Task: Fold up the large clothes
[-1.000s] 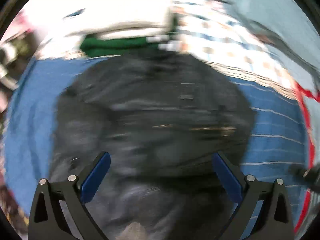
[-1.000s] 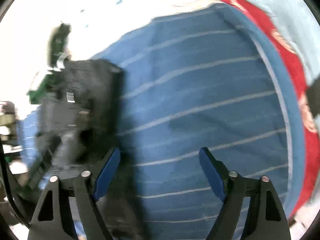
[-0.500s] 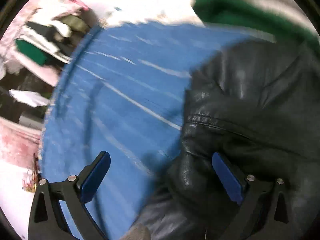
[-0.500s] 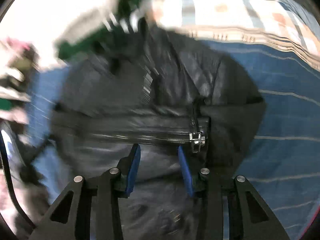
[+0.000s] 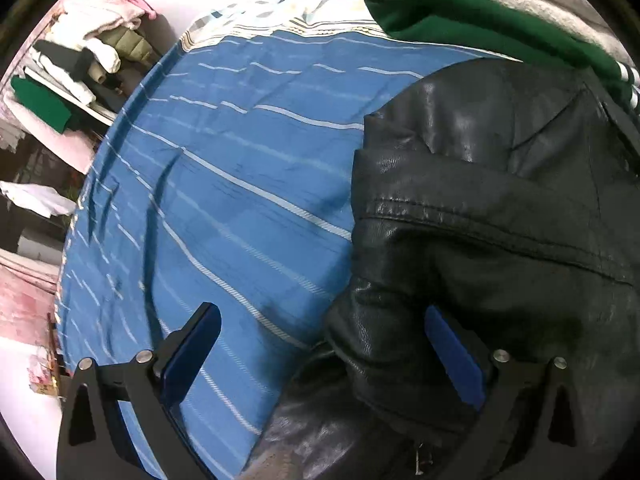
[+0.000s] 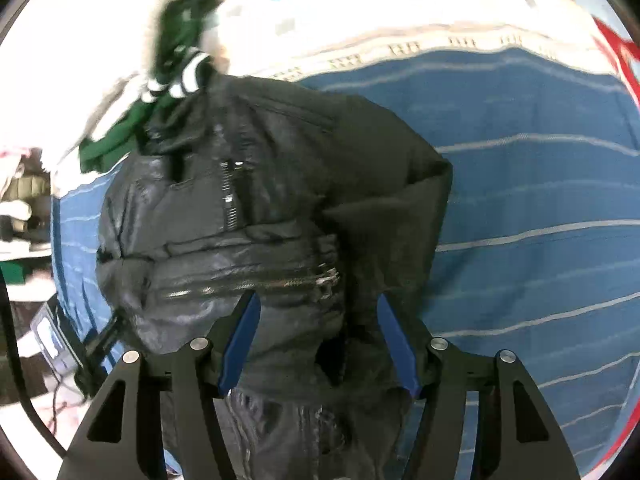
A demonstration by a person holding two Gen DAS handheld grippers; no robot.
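A black leather jacket (image 5: 492,216) lies folded on a blue striped sheet (image 5: 240,184). In the left wrist view it fills the right side; my left gripper (image 5: 320,344) is open, straddling the jacket's left edge, right finger over the leather, left finger over the sheet. In the right wrist view the jacket (image 6: 272,216) sits centre-left with a zipper running across it. My right gripper (image 6: 318,336) is open, its blue pads over the jacket's near part, holding nothing.
A green garment with white stripes (image 5: 480,24) lies beyond the jacket, also in the right wrist view (image 6: 176,76). A patterned quilt (image 6: 400,8) covers the far bed. Shelves of clothes (image 5: 80,64) stand past the bed's left edge. A red-edged cloth (image 6: 620,64) lies far right.
The right gripper swung from the bare sheet to over the jacket, narrowed, then opened wider again. The left gripper moved from above the jacket's middle to its left edge.
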